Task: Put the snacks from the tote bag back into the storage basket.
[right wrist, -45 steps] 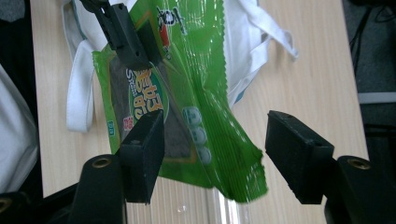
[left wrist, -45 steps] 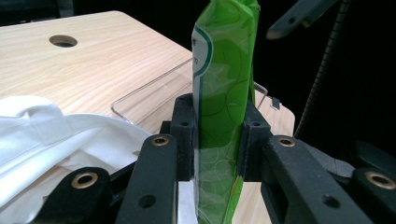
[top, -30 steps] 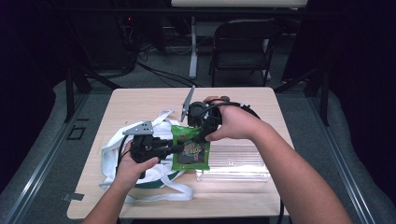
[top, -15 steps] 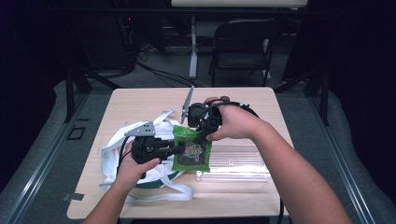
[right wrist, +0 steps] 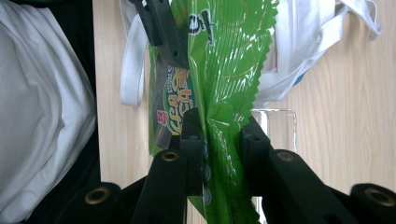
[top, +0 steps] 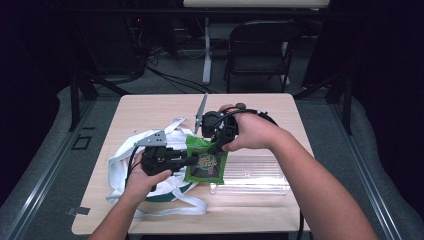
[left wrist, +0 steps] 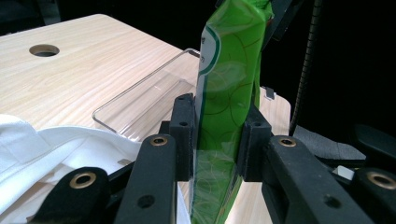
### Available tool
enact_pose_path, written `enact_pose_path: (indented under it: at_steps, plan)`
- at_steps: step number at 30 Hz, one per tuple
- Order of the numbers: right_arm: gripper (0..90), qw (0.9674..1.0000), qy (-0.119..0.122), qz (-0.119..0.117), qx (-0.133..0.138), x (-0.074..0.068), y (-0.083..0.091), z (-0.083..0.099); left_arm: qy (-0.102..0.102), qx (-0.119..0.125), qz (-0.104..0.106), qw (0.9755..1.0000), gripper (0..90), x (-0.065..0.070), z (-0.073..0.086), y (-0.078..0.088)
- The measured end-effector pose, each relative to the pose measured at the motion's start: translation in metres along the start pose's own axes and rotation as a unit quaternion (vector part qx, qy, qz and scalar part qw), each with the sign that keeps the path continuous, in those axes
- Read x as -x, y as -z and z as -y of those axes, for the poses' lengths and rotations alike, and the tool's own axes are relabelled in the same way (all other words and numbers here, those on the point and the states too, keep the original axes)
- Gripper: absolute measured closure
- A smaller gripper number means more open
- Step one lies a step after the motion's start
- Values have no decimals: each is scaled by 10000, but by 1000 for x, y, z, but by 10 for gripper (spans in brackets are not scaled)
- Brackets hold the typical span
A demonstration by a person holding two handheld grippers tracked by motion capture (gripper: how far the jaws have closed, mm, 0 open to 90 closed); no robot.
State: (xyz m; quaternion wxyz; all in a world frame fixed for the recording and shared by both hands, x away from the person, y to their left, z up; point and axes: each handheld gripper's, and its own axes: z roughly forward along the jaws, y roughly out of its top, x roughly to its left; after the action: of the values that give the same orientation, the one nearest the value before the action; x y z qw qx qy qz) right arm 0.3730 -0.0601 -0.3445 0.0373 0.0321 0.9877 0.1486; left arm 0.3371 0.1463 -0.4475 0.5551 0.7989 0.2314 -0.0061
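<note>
I hold a green snack bag point(top: 205, 162) between both grippers, above the surface point(top: 150, 107) and clear of it; my left gripper point(top: 192, 161) is clenched on the bag's left edge, its black pads point(left wrist: 182, 135) pressing the film from both sides; my right gripper point(top: 217, 145) has just been closing, with the bag's crimped top edge between its jaws, and it now pinches that edge, the pads point(right wrist: 192, 140) flat against the film. The bag is sealed, so I cannot tell what is in it; its zigzag-cut edge and some printed lettering show in the right gripper view.

Two containers lie below; a clear plastic tray point(top: 250, 174) sits on the surface just right of the bag, towards my right forearm, and I see nothing lying in it; a white cloth tote bag point(top: 120, 165) with long white handles lies crumpled under my left hand point(top: 145, 177), and what it holds I cannot tell. The snack bag hangs over the gap between tote and tray, inside neither.

The surface is a pale wood-grain tabletop with a round cable hole point(left wrist: 44, 49) near one corner. Beyond its far edge stand a dark folding chair point(top: 260, 50) and a white table leg point(top: 206, 47); cables trail across the grey carpet point(top: 165, 82); the rest of the room is dark.
</note>
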Motion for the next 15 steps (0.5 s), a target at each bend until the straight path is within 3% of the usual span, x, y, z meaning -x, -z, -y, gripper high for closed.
enact_pose_path:
  at_steps: [15]
  plan:
    - [764,9997,89,51,-205,-2,-1,-5,-59,-45,-60,10000,718,1,-1,0]
